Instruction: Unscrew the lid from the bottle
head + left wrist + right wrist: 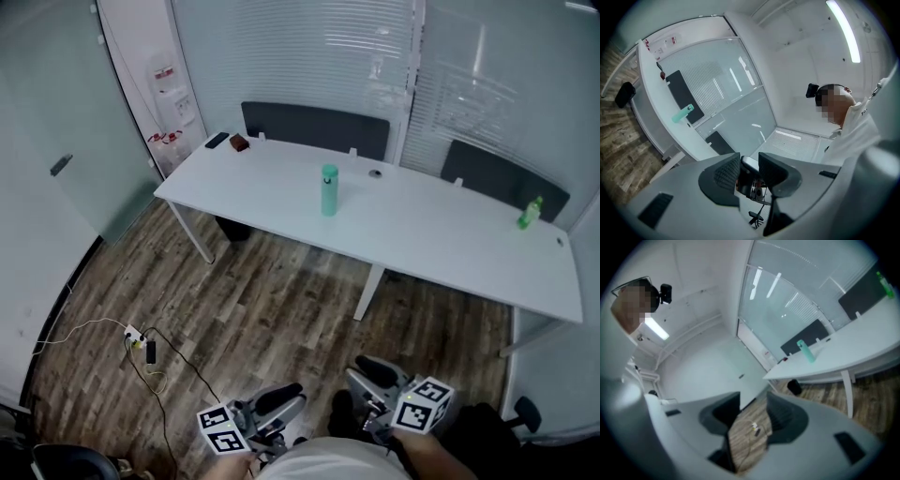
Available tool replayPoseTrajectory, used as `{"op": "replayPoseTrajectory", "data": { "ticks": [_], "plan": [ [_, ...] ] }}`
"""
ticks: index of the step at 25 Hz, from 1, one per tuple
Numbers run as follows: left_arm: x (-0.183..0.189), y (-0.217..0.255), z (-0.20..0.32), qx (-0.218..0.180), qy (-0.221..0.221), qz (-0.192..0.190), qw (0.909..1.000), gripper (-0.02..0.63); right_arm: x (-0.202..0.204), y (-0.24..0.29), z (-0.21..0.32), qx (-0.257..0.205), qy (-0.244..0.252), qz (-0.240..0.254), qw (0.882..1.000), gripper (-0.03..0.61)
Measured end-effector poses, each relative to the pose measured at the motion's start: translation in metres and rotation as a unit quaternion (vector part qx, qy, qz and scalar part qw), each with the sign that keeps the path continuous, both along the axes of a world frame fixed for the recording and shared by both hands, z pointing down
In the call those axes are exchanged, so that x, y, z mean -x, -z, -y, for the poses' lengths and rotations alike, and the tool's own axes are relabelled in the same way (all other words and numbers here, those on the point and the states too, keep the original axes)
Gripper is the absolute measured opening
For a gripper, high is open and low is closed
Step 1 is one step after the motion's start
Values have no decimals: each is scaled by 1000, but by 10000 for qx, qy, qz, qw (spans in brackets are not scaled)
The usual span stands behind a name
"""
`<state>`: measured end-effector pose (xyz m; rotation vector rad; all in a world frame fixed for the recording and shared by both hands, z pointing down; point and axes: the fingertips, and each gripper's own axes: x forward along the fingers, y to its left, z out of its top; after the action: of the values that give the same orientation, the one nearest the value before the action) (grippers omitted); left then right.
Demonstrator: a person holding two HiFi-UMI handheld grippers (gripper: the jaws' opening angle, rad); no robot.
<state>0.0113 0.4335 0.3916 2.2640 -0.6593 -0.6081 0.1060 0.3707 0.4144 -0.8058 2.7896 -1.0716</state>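
Observation:
A teal bottle [329, 190] with its lid on stands upright near the middle of the long white table [441, 239]. It also shows small and far off as the teal bottle [682, 114] in the left gripper view and the teal bottle [806, 351] in the right gripper view. Both grippers are held low by the person's body, well short of the table, over the wood floor. My left gripper [284, 405] [749, 171] is open with nothing between its fingers. My right gripper [368, 379] [752, 413] is also open and holds nothing.
A green bottle [530, 213] stands at the table's right end. A phone [217, 140] and a small brown thing [239, 142] lie at its far left corner. Dark chairs [314, 127] sit behind the table. A power strip [136, 337] with cables lies on the floor at the left.

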Motion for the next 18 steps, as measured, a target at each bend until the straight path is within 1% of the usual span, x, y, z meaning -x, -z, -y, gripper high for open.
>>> {"op": "replayPoseTrajectory", "data": {
  "ticks": [5, 11, 14, 18],
  "plan": [
    [-21, 7, 63, -19, 97, -12, 10000, 129, -18, 2, 62, 23, 164, -55, 9998, 173],
    [-43, 5, 116, -13, 185, -6, 9998, 129, -36, -4, 115, 59, 281, -92, 9995, 173],
    [-44, 4, 137, 9, 267, -13, 9996, 129, -39, -7, 134, 91, 326, -112, 9994, 173],
    [-39, 2, 155, 34, 313, -4, 9995, 129, -32, -11, 152, 139, 382, -118, 9991, 173]
  ]
}}
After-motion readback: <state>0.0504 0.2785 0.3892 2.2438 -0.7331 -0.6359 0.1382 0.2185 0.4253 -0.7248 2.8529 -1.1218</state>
